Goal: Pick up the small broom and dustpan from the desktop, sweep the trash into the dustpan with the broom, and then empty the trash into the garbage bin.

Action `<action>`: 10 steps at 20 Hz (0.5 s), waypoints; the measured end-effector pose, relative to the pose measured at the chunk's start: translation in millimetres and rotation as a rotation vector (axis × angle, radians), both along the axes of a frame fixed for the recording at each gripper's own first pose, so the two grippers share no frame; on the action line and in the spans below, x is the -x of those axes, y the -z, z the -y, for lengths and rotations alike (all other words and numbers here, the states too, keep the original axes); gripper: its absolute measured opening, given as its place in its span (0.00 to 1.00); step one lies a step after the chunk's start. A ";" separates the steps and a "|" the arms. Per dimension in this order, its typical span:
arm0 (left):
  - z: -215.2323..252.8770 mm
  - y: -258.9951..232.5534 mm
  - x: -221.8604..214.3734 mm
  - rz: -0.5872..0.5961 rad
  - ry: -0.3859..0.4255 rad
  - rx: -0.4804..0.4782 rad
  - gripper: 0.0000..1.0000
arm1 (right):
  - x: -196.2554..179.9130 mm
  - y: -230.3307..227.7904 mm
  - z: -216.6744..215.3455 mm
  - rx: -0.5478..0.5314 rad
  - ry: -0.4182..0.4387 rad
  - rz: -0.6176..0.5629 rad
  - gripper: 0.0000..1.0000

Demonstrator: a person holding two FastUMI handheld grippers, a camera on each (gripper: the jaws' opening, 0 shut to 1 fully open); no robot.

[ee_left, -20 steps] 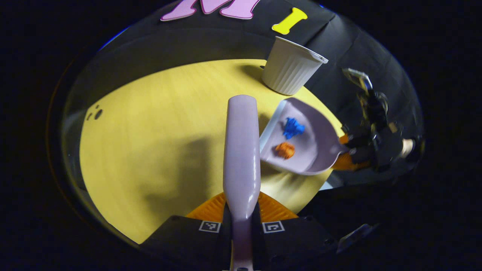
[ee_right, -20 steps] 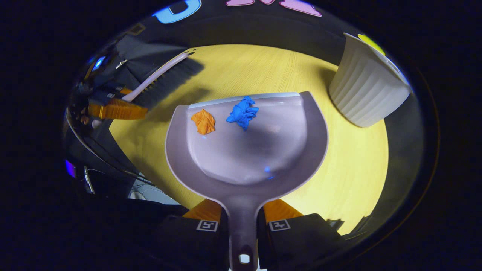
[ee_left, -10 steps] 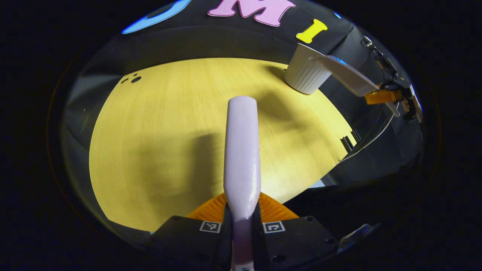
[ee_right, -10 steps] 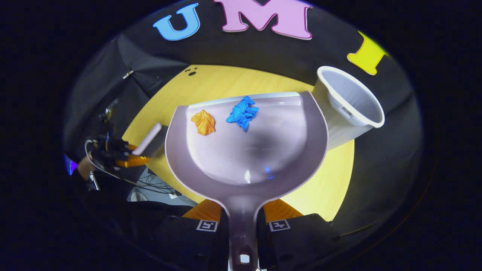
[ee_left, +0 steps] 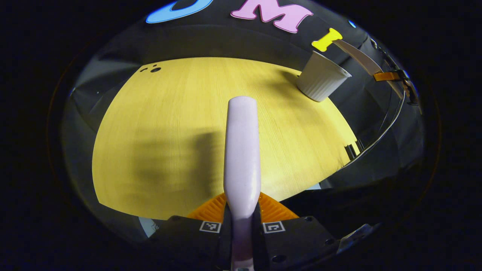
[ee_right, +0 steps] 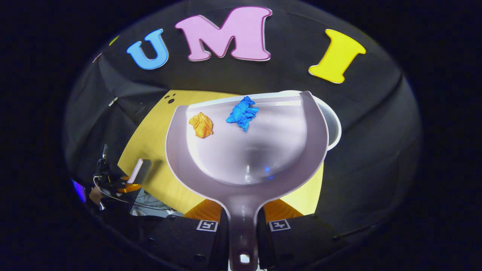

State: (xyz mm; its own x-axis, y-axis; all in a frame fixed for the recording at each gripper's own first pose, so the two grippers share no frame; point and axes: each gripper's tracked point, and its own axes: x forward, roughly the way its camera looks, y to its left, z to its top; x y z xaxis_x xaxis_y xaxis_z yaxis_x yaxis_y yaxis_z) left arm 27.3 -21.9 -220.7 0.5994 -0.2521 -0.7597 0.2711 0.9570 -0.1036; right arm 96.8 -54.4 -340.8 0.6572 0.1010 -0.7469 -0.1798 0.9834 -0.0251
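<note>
In the right gripper view, the right gripper [ee_right: 243, 222] at bottom centre has its jaws closed on the handle of the pale lilac plastic dustpan [ee_right: 244, 158]. The pan's long axis runs straight up the frame, with a crumpled orange paper scrap [ee_right: 201, 125] and a crumpled blue paper scrap [ee_right: 243, 112] near its lip. The ribbed white plastic garbage bin [ee_right: 332, 126] peeks out past the pan's upper right edge, seemingly just below the lip, so tipping forward should empty it. In the left gripper view, the left gripper [ee_left: 241, 222] clamps the lilac plastic broom handle [ee_left: 242, 150] above the yellow wooden tabletop [ee_left: 169, 131].
</note>
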 end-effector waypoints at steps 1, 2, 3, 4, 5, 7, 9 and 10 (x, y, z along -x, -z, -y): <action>-4.2 -2.1 -2.4 0.004 -0.012 0.002 0.26 | -1.7 1.3 2.5 0.025 0.021 0.014 0.34; -7.3 -5.2 -6.1 0.008 -0.024 0.005 0.26 | -3.6 -2.7 2.1 0.048 0.040 0.025 0.34; -9.9 -7.8 -9.4 0.011 -0.038 0.007 0.26 | -5.7 -4.2 0.6 0.059 0.057 0.036 0.34; -10.9 -11.1 -12.2 0.014 -0.051 0.011 0.25 | -7.6 -8.1 0.5 0.068 0.075 0.048 0.29; -12.1 -13.4 -14.0 0.015 -0.064 0.017 0.25 | -9.7 -10.2 2.2 0.079 0.092 0.057 0.34; -17.1 -18.3 -19.6 0.018 -0.089 0.023 0.25 | -12.9 -17.5 7.9 0.101 0.133 0.077 0.30; -21.1 -22.1 -23.4 0.017 -0.109 0.024 0.25 | -7.8 -20.2 6.9 0.093 0.182 0.087 0.34; -23.6 -23.5 -26.0 0.014 -0.119 0.023 0.26 | -7.4 -21.8 7.1 0.082 0.207 0.087 0.34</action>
